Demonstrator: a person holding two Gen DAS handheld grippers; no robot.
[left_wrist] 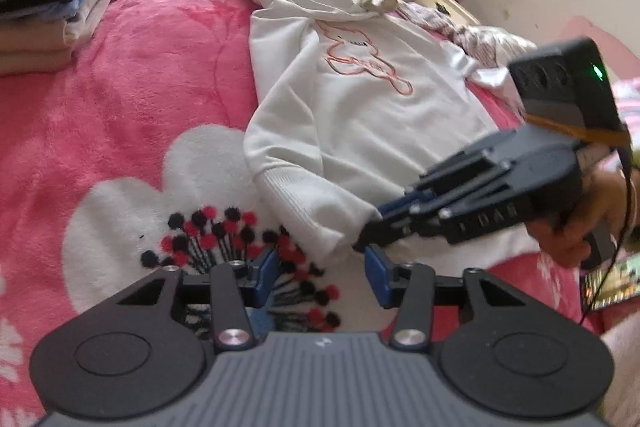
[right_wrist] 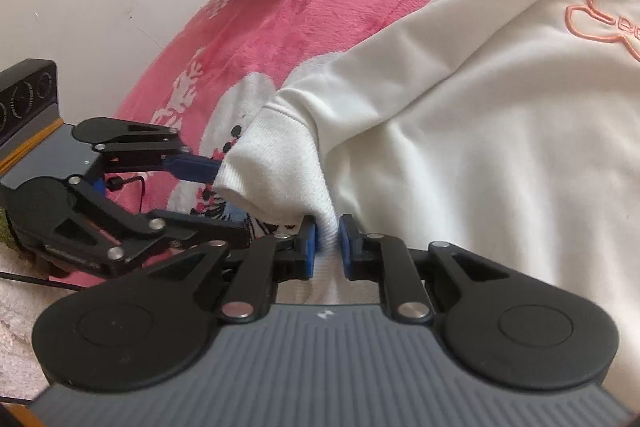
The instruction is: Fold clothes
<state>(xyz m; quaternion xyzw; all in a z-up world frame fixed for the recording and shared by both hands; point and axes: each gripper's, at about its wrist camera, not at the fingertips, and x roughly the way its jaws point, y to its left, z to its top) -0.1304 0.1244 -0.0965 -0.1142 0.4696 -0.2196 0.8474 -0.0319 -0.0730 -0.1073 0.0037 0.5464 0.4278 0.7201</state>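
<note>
White long-sleeved hooded sweatshirt [left_wrist: 360,115] with an orange outline drawing on the chest lies spread front-up on a bed covered by a pink plush blanket [left_wrist: 140,75] that has white flower shapes and black-and-red dotted stamens. Hood end points away from the left wrist camera; ribbed hem lies nearest it.

Left hand-held gripper [left_wrist: 322,277]: blue-padded fingers set wide apart, nothing between them. It hovers over the blanket's flower pattern just short of the sweatshirt's hem corner. In the right wrist view the same tool [right_wrist: 232,193] comes in from the left, one blue finger [right_wrist: 192,167] reaching up to the ribbed sleeve cuff [right_wrist: 256,167]; whether it touches the cuff, cannot tell.

Right hand-held gripper [right_wrist: 328,247]: fingers narrow, pinching a ridge of the white ribbed fabric at the hem, just beside the cuff. The cloth rises in a small fold between the pads. In the left wrist view this gripper [left_wrist: 360,245] comes in from the right, its tip at the hem edge, held by a person's hand [left_wrist: 580,223].

Stack of folded clothes [left_wrist: 52,11], black on top, pale blue and beige beneath, sits on the blanket well apart from the sweatshirt, by the wall. Loose patterned light fabric [left_wrist: 480,39] lies beyond the sweatshirt's far shoulder.
</note>
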